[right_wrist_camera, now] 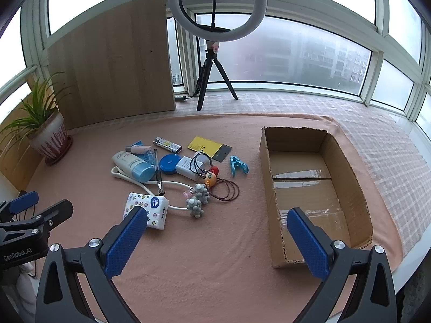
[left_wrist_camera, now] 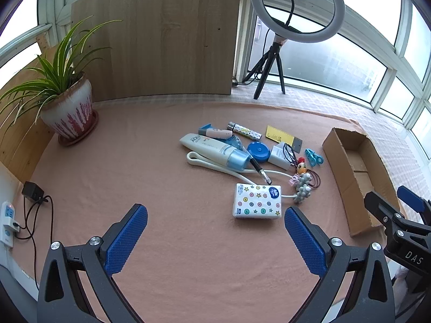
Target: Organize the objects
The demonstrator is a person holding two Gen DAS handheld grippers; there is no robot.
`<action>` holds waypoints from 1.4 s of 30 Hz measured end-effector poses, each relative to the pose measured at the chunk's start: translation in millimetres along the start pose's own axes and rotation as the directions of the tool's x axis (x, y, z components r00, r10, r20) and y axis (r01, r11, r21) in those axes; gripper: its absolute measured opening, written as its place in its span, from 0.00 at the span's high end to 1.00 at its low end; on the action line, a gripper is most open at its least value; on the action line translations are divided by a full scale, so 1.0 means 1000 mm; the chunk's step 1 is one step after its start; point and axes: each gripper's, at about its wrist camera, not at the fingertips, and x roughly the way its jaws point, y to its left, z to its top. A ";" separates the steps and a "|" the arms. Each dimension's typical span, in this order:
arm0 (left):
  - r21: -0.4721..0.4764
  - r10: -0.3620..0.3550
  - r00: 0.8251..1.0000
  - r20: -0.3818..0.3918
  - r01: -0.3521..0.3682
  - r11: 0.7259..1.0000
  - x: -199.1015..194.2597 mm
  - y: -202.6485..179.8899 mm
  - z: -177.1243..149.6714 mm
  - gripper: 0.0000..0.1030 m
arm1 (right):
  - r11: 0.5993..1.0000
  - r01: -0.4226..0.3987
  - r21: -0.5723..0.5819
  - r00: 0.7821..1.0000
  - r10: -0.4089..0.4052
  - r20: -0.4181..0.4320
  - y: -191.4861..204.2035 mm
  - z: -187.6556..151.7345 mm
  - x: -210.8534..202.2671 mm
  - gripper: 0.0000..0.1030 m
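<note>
- Both the left gripper point(left_wrist_camera: 216, 238) and the right gripper point(right_wrist_camera: 217, 238) are held spread and empty above the worktop point(right_wrist_camera: 188, 255).
- The clutter, tissue pack point(left_wrist_camera: 257, 201) nearest, is heaped beside the empty cardboard box point(right_wrist_camera: 358, 191), likely awaiting sorting.

Foggy windows point(right_wrist_camera: 296, 59), wooden panel point(right_wrist_camera: 113, 64)

Place: enclosed home balcony or sunroom | Evidence: wraparound windows point(right_wrist_camera: 296, 59) from 9 to 3 o'clock, apartment blocks point(right_wrist_camera: 331, 59) outside in haze | potted plant point(left_wrist_camera: 64, 99) at 10 o'clock | ring light on tripod point(right_wrist_camera: 215, 8) at 12 | pink cloth point(right_wrist_camera: 215, 255) over the work surface
</note>
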 end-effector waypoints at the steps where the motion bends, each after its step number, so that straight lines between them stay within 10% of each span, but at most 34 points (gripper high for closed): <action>1: -0.001 0.000 1.000 -0.003 0.000 1.000 0.001 0.000 0.000 0.00 | 1.000 0.001 0.001 1.000 -0.001 0.000 0.000 0.000 0.000 0.01; 42: 0.008 -0.001 1.000 -0.001 0.001 1.000 -0.004 -0.007 -0.001 0.00 | 1.000 -0.020 0.015 0.999 0.020 -0.041 0.002 -0.005 0.002 0.01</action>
